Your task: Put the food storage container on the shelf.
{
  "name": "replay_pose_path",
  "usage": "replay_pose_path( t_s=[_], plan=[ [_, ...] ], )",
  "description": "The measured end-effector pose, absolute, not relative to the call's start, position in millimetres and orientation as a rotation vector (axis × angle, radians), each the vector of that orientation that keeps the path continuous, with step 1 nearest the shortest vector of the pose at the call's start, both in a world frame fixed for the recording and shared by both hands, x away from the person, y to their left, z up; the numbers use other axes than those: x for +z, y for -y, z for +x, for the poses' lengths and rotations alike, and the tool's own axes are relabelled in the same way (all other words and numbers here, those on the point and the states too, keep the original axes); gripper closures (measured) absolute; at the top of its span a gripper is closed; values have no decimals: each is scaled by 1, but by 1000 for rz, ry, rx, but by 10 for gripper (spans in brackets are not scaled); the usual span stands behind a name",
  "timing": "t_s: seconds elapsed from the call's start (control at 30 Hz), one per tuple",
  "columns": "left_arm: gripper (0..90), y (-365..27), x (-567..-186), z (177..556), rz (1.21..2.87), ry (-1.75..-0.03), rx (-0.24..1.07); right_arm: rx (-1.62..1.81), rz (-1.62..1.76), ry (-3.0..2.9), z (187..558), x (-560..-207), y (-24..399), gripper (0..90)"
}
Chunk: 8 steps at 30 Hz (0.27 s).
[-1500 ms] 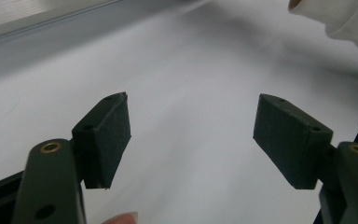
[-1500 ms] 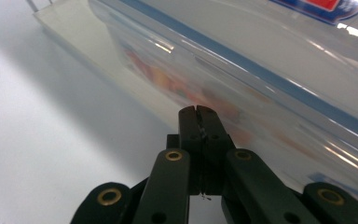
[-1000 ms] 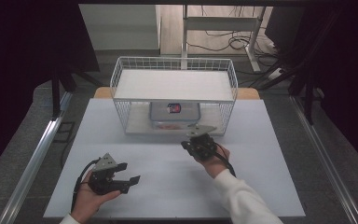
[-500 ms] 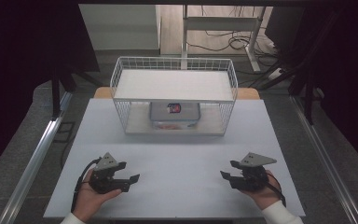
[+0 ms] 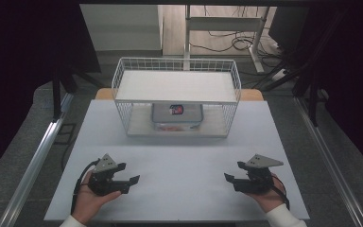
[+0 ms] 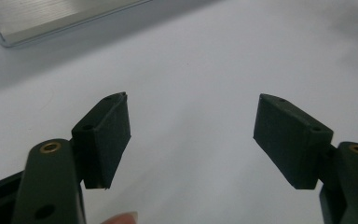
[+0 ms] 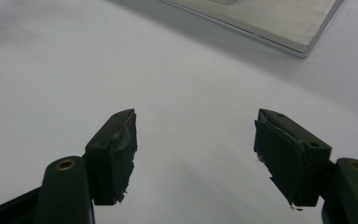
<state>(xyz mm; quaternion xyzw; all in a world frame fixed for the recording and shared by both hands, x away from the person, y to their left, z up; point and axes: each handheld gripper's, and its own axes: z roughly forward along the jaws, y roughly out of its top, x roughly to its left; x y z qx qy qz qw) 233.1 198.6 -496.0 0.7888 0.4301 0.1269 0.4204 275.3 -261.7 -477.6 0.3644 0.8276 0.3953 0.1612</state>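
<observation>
A white wire rack [image 5: 177, 78] with a flat shelf stands at the back of the white table [image 5: 179, 156]. Under the shelf lies a clear lidded box [image 5: 177, 116] with a red label. My left gripper [image 5: 131, 182] rests in a hand at the near left, jaws pointing right, open and empty [image 6: 192, 107]. My right gripper [image 5: 231, 174] sits in a hand at the near right, jaws pointing left. Its jaws have just been opening and stand apart with nothing between them [image 7: 196, 121].
A silvery flat slab edge [image 6: 51, 18] shows at the top left of the left gripper view, and a like edge [image 7: 270, 23] at the top right of the right gripper view. Dark curtains flank the table; cables and a desk frame [image 5: 227, 28] lie behind the rack.
My right hand drew back from in front of the rack to the near right of the table, and its jaws opened. The left hand kept still.
</observation>
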Motion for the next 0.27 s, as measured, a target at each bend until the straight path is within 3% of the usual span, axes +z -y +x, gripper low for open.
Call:
replay_pose_path(
  t_s=[0.27],
  plan=[
    [268,-200,-495,236,1970,-1081,316,1133,1040,-2324,276,-477,263,239]
  ],
)
